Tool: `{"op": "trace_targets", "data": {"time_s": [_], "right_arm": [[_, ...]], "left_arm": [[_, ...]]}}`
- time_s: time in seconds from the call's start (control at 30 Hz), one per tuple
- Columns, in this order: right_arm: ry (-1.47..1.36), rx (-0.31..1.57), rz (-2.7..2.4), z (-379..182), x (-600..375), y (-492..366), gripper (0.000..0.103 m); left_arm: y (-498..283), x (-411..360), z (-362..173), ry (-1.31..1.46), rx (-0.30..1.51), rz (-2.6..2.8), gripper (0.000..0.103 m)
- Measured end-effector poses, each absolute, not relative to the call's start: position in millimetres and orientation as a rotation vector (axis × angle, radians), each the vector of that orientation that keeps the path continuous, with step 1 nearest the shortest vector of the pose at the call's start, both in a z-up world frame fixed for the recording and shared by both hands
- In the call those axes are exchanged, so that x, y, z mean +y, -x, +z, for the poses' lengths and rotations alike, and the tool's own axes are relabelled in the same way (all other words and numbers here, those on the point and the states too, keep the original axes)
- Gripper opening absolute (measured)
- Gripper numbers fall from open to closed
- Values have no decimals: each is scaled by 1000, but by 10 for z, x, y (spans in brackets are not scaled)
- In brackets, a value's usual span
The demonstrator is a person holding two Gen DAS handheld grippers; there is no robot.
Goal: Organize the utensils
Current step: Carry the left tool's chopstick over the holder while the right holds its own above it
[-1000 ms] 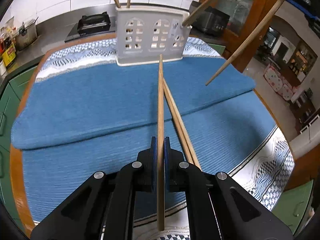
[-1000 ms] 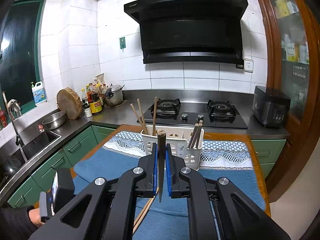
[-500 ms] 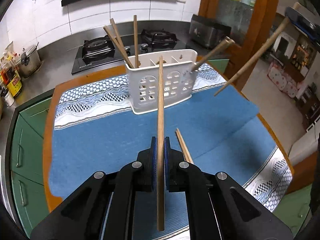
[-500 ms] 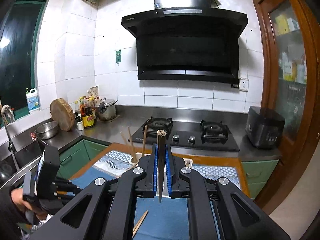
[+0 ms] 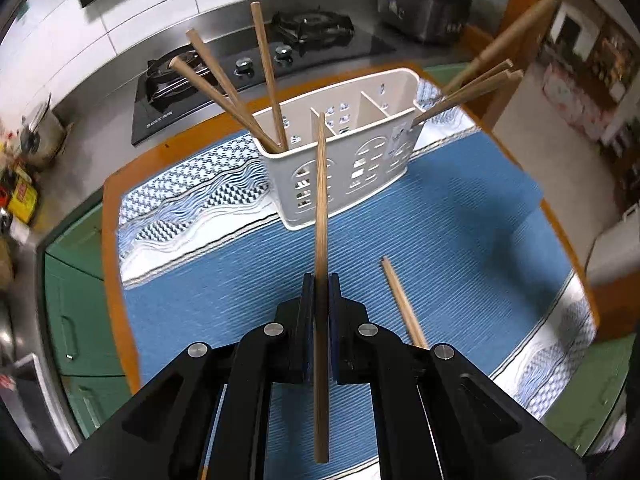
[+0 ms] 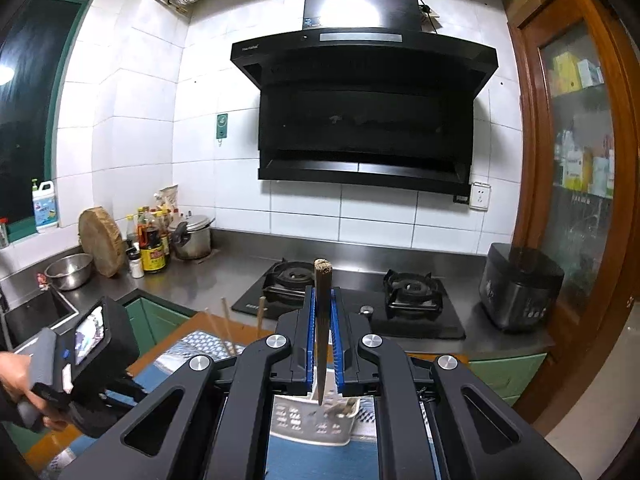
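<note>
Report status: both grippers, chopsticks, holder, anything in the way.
Left gripper shut on a chopstick. Right gripper shut on another chopstick. White holder ahead, middle slots free. One loose chopstick on cloth.

A caddy (image 5: pixel 340 160) was set on a mat (image 5: pixel 440 240) at twelve o'clock, chopsticks (image 5: pixel 224 92) leaned in its nine o'clock compartment. One loose chopstick (image 5: pixel 402 302) was laid at four o'clock. A stove (image 5: pixel 248 64) was placed behind.
</note>
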State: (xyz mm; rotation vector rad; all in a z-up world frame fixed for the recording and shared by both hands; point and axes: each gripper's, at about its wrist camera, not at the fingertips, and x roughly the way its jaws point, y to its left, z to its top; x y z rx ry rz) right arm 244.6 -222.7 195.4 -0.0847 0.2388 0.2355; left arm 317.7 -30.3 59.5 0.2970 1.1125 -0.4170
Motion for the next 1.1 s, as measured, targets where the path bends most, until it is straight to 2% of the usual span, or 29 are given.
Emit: {"op": "trace_targets", "data": {"time_s": [0.23,0.53,1.1], "right_arm": [[106,247,219,1876,-2225,-2647,7],[131,252,220,1799,-2186,-2737,7],[72,298,220,1604,-2208,-3115,7]], "left_arm": [[-3308,-438,672,-478,1153,-387,5],[-3456,-590,725,-572,1160,-351,5],[-3590,-664,891,-561,1123,-359,6]]}}
